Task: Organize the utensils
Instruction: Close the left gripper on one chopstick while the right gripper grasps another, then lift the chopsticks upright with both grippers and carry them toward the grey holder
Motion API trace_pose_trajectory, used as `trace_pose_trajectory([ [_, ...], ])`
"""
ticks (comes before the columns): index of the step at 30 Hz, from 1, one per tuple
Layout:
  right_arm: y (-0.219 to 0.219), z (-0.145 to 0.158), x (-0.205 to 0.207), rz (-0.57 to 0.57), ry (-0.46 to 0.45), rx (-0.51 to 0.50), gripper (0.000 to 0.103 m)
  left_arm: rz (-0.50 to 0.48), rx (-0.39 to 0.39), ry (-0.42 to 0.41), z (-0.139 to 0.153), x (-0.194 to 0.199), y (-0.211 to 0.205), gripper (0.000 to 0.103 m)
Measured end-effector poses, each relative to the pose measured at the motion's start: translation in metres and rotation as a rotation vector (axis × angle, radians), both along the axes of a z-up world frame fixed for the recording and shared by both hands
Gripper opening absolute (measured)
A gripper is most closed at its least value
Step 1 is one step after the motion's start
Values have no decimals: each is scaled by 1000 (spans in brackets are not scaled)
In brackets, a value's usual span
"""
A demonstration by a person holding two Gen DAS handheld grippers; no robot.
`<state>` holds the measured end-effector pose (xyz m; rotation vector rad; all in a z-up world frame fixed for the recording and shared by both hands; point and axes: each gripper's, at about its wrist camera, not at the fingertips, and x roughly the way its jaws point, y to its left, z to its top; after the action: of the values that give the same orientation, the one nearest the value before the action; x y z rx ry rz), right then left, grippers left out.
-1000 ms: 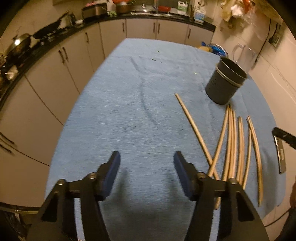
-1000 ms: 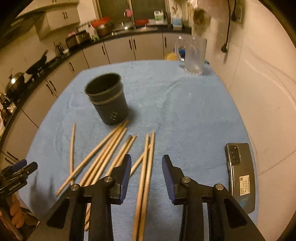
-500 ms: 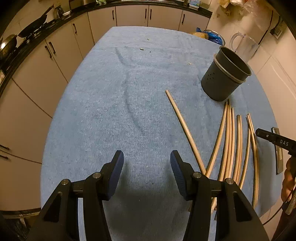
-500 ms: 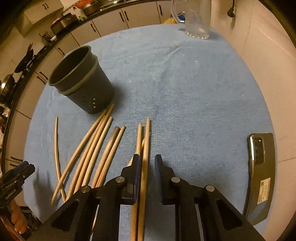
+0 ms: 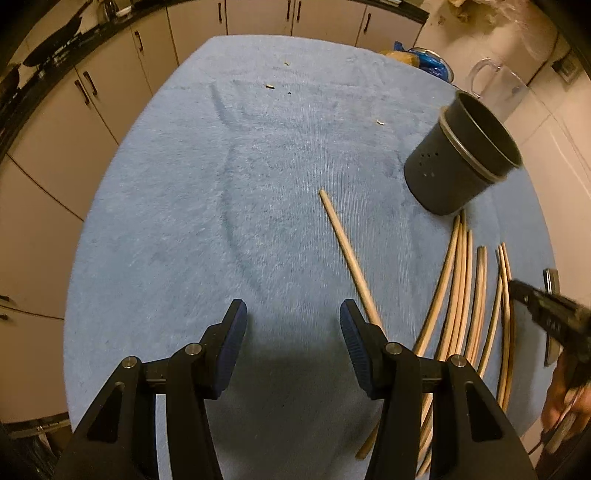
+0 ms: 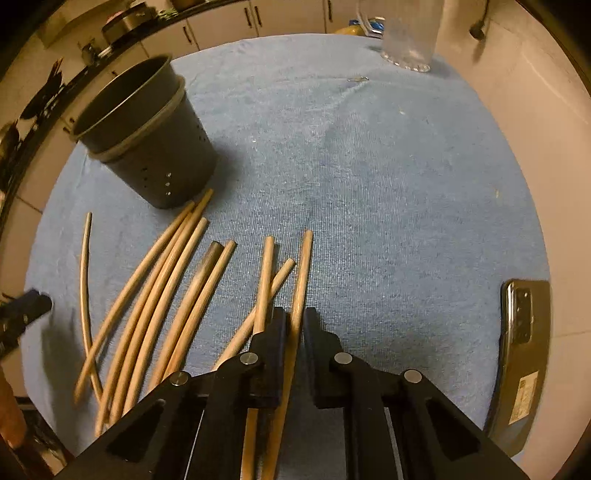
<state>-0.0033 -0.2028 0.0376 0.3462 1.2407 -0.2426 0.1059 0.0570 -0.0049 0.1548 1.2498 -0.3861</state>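
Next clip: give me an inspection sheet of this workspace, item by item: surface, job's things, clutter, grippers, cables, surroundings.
Surface: blue cloth over the table, a few crumbs.
Job's things: dark holder upright, nothing seen in it; wooden chopsticks fanned flat beside it; lone chopstick apart.
Clutter: phone at the cloth's edge; glass jug at the far end.
Grippers: left gripper open over bare cloth; right gripper has just been closing, pads on the rightmost chopstick.
Cables: one on the wall.
Surroundings: kitchen cabinets, dim light.
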Motion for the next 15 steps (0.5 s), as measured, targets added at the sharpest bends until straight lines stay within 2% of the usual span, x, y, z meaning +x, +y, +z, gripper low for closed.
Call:
trace_pose_trajectory([
  [8,-3,12,-12,7,-71,9,7,11,34,38,-13,24,-36,51],
  [11,-3,19,-22,9,-92,12,7,9,53,49,-18,26,-48,37],
  [14,-3,24,-28,13,-117,23,7,10,86,19,-19,24,-57,26],
  [15,-6,27,-30,14,-124,29,7,10,97,9,-19,22,-59,19],
])
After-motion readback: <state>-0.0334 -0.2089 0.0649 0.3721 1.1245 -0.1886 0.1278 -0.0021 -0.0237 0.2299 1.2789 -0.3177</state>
